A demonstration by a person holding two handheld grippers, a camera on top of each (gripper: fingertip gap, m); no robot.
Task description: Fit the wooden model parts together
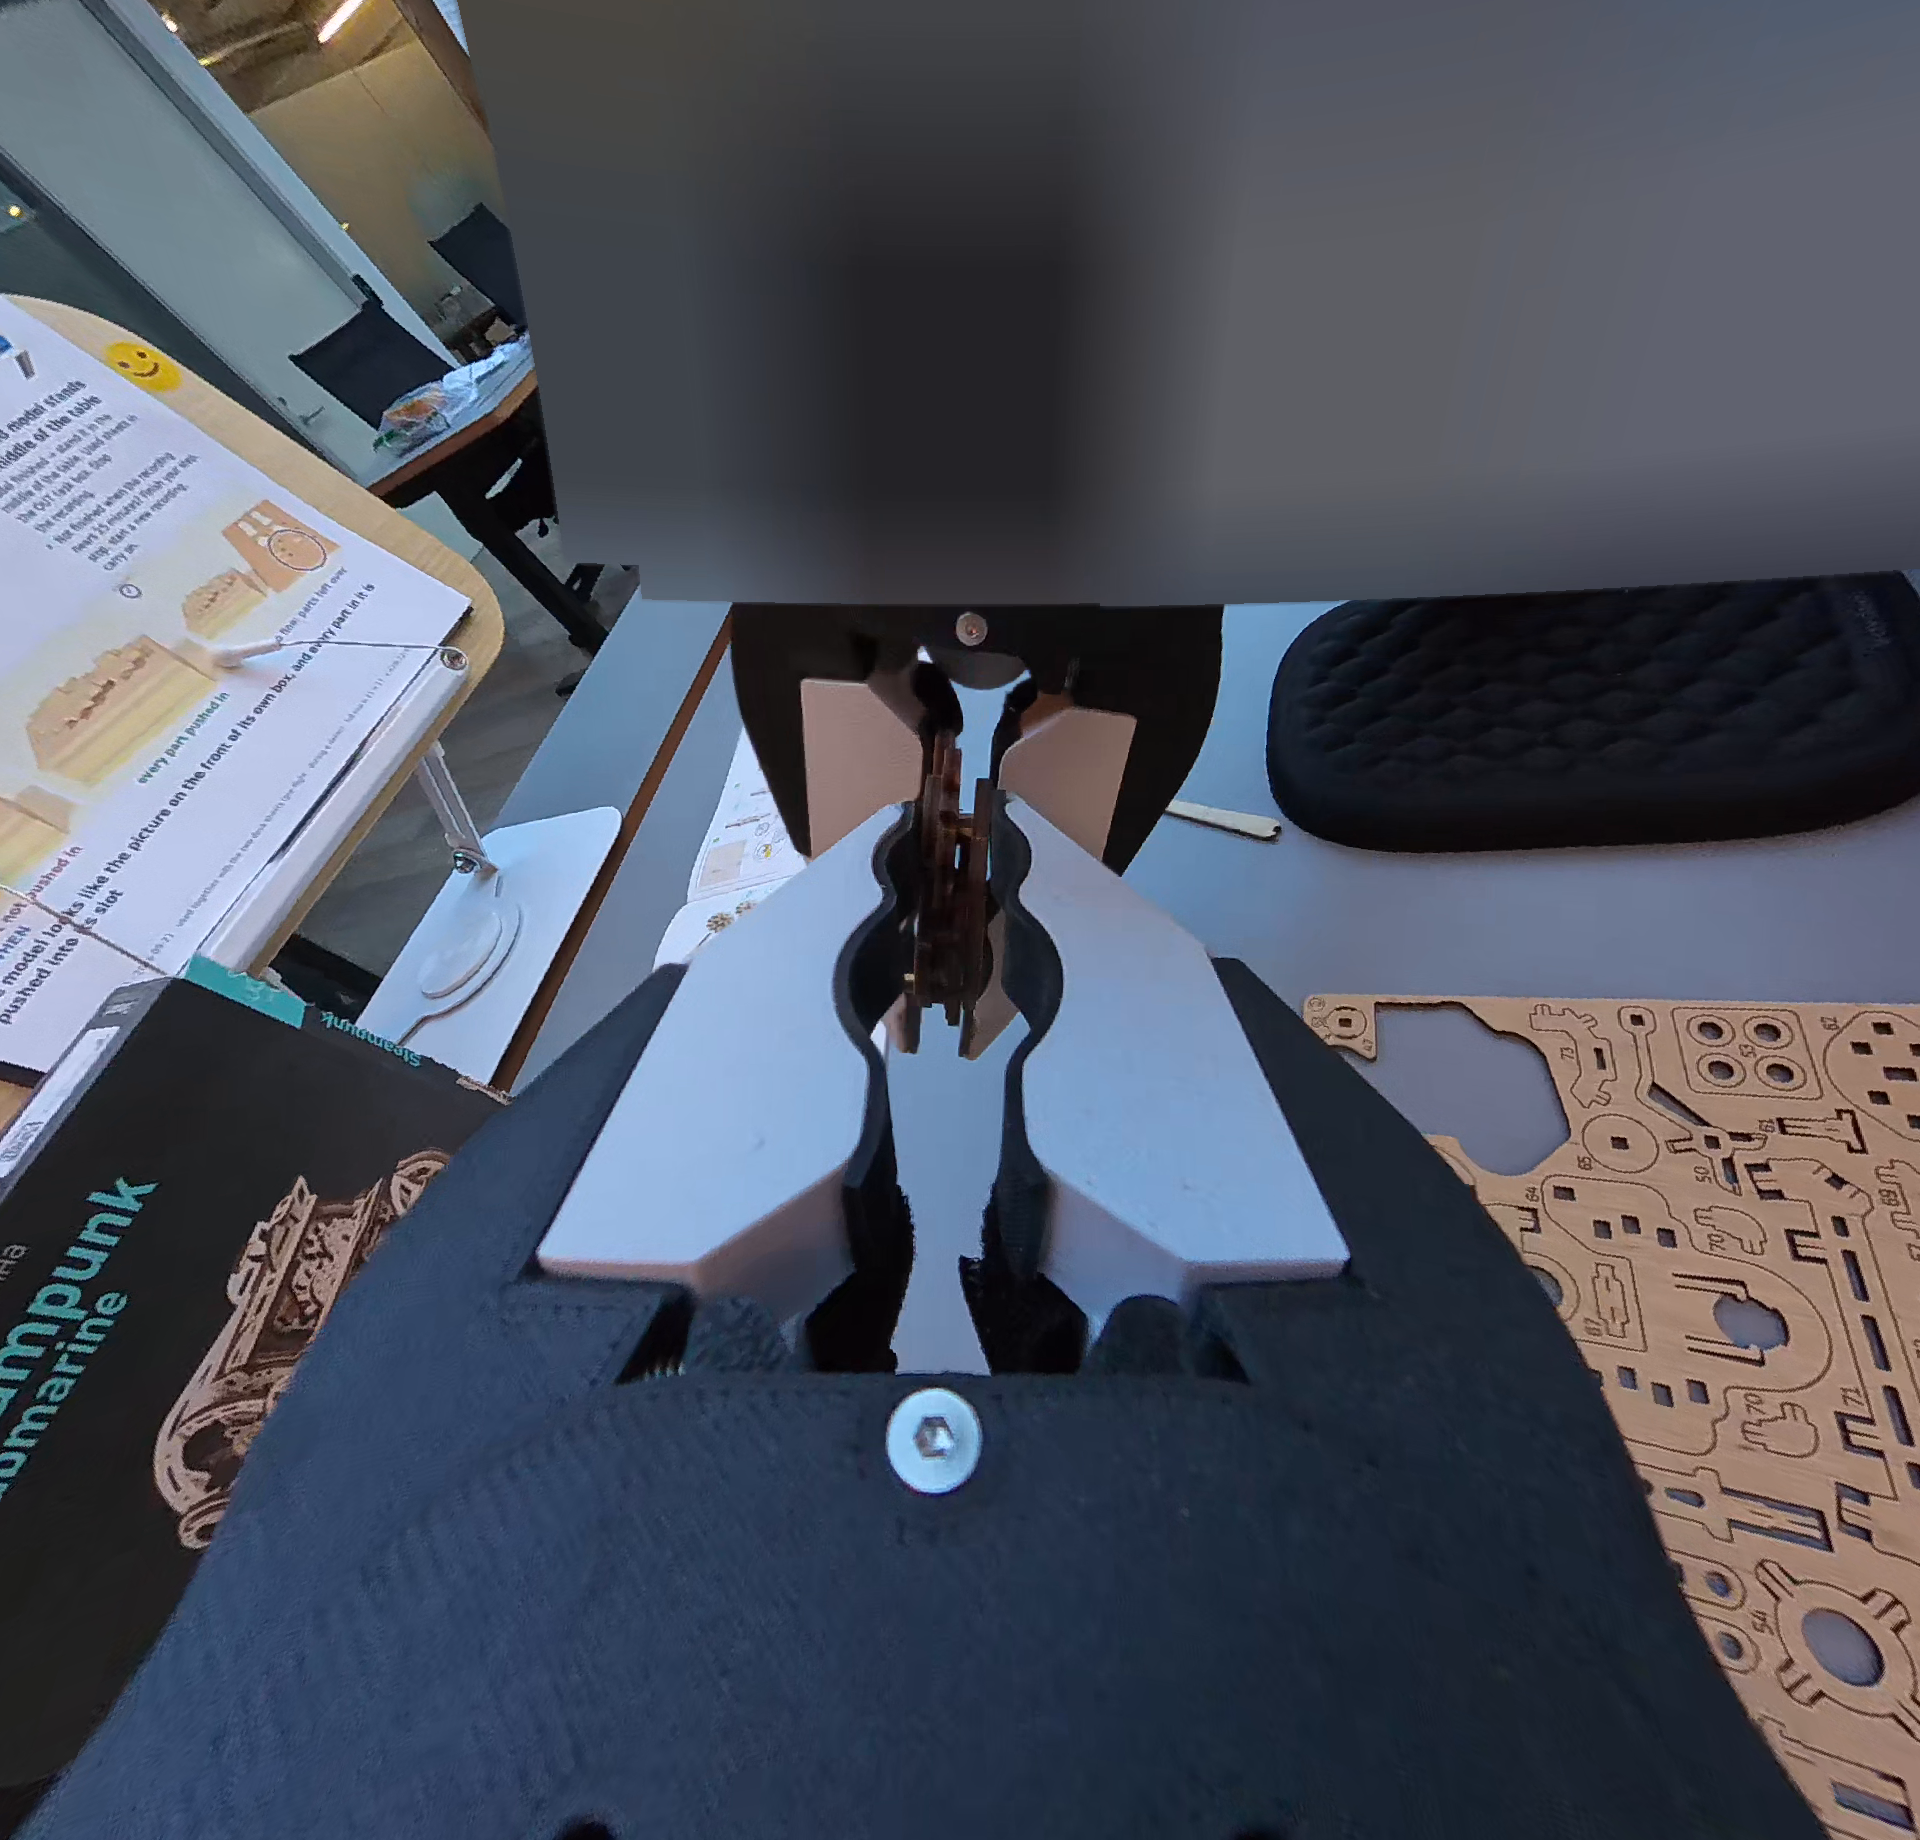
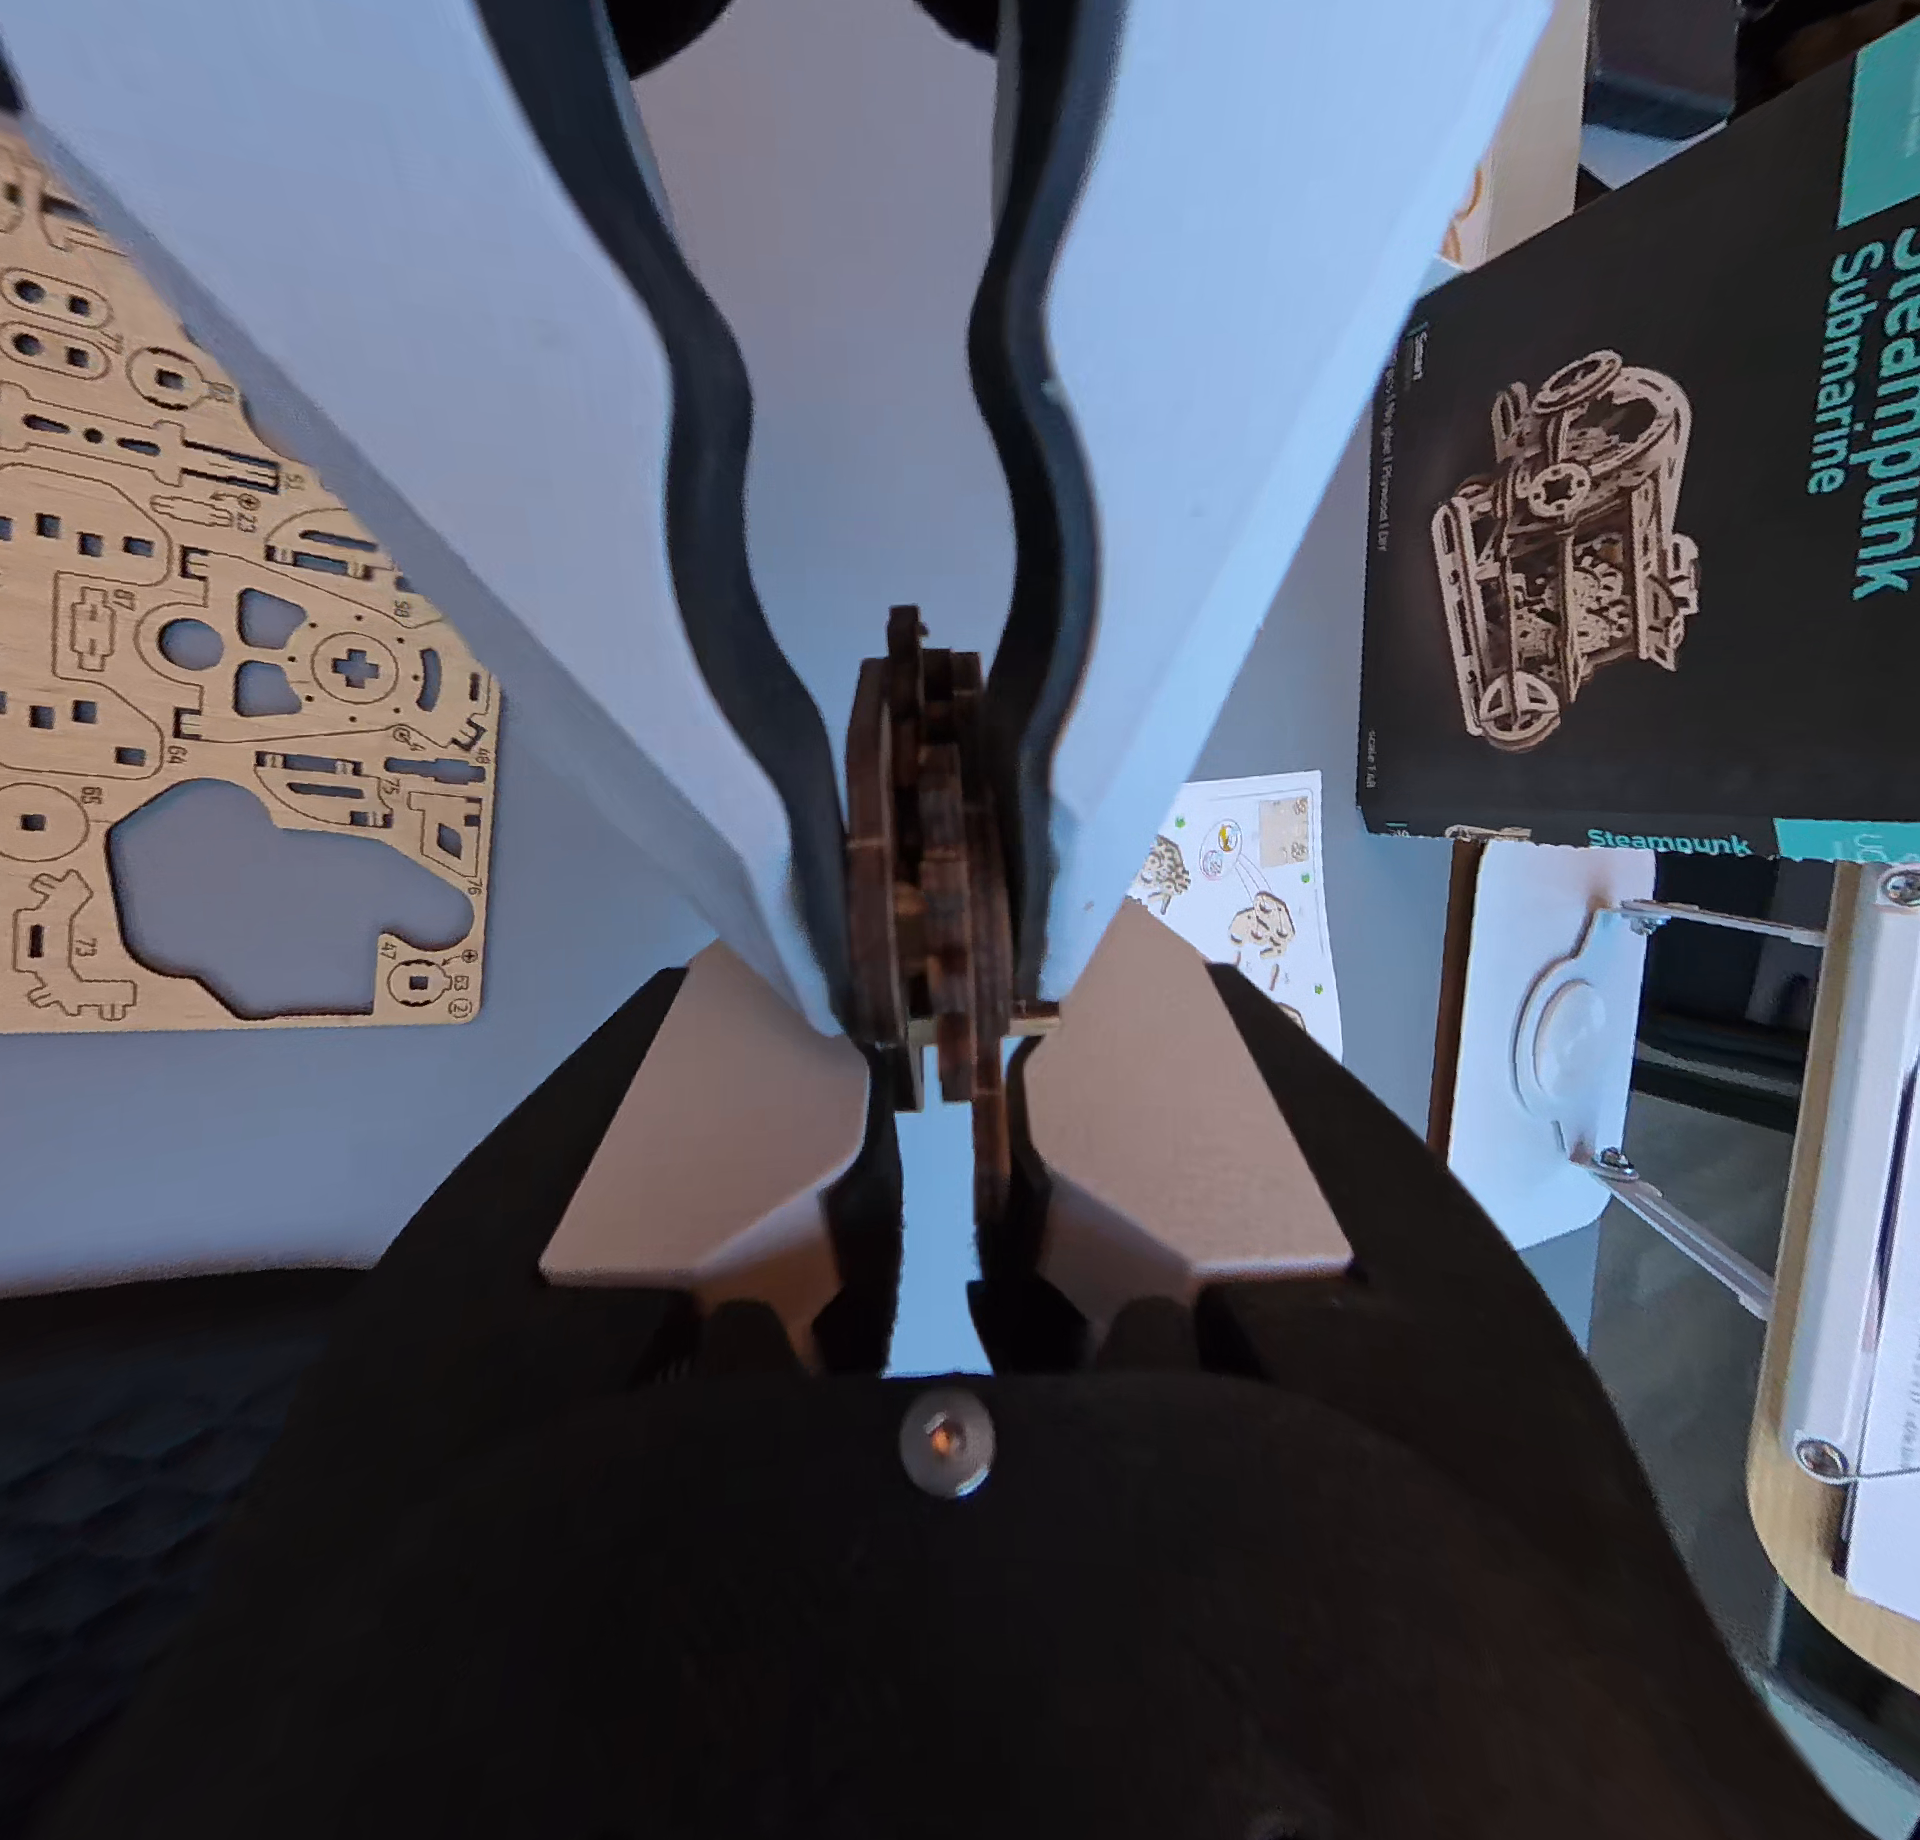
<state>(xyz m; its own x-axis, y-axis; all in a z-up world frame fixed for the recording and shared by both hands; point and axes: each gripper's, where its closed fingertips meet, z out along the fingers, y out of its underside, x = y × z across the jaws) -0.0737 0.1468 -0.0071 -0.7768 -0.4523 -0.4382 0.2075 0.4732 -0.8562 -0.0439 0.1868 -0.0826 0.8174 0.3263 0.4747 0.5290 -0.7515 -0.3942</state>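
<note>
Midair, the layered wooden assembly [image 1: 943, 917] sits pinched between both tongs: the left tongs [image 1: 948, 855] clench it from one end, the right tongs [image 2: 940, 1042] grip it from the opposite end, tip to tip, above the grey surface [image 1: 1455, 917] beside the laser-cut parts sheet [image 1: 1683, 1271].

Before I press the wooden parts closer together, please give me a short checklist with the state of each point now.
1. Left gripper shut on the wooden assembly: ok.
2. Right gripper shut on the same assembly: ok.
3. Both grippers face each other, fingers nearly in line: ok.
4. Parts fully seated in their slots: cannot tell, only dark edges show.
5. Small pale peg at the assembly's side lined up: cannot tell.
6. Wooden parts sheet lies flat on the table, apart from the grippers: ok.
</note>
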